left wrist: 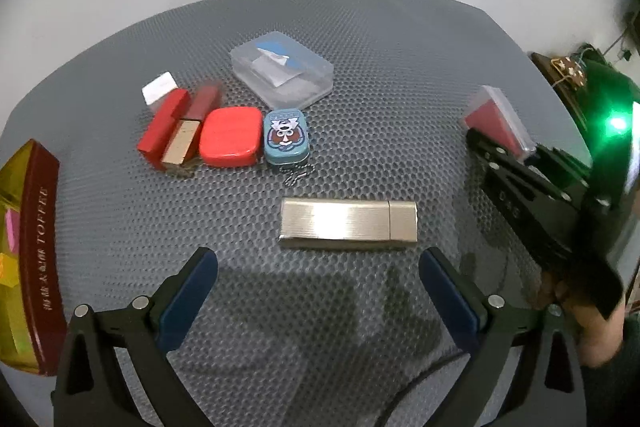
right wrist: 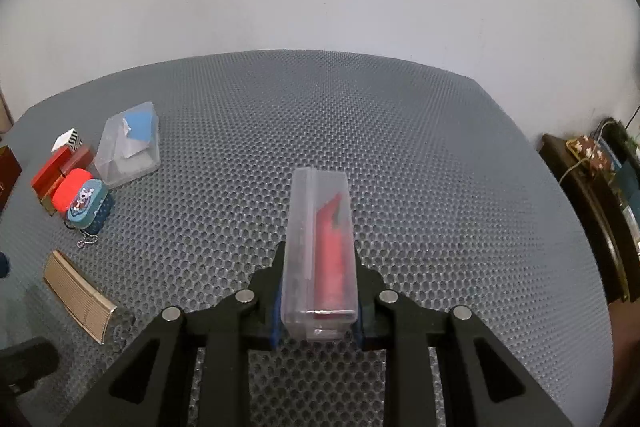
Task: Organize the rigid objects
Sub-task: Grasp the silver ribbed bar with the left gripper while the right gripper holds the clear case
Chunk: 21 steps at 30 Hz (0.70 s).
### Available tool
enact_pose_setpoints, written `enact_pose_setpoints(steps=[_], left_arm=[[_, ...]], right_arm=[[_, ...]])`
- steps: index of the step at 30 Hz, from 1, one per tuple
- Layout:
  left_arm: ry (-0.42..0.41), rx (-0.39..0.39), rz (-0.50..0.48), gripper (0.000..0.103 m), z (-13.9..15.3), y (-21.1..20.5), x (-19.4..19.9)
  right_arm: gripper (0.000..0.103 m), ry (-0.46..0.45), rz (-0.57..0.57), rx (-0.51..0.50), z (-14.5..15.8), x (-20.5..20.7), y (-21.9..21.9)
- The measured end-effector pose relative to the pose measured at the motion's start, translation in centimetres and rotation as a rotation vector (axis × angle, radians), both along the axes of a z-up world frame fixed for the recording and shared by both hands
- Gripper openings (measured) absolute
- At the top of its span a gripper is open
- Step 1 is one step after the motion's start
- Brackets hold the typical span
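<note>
- Between my right gripper's [right wrist: 318, 311] fingers sits a clear case [right wrist: 320, 247] holding something red, pinched at its near end.
- Ahead of my left gripper [left wrist: 316, 291], spread wide, lies a gold box [left wrist: 348, 225] on the grey mat [left wrist: 400, 87].
- Beyond it: red tin [left wrist: 229, 137], blue tin [left wrist: 285, 138].

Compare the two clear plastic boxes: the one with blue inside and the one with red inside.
The blue-content box rests on the mat behind the grouped row; the red-content box is clamped in the right tool. The blue-content box is broad and flat, the red-content box narrow and long. Both are translucent, lidded and rectangular.
</note>
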<state>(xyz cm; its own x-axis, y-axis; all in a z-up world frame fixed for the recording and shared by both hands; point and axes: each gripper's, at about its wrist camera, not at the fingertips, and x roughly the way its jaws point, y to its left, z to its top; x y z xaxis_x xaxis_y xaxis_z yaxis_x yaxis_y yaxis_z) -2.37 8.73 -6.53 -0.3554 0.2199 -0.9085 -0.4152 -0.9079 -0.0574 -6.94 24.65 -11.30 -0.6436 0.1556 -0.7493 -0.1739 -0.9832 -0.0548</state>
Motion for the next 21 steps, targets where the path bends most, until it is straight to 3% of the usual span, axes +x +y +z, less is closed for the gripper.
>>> enact_pose_setpoints(steps=[21], left_arm=[[-0.009,-0.048,-0.008,0.098,-2.6,1.6,-1.4]], right_arm=[[0.025,-0.005,-0.001,-0.02,-1.1,0.2,0.3]])
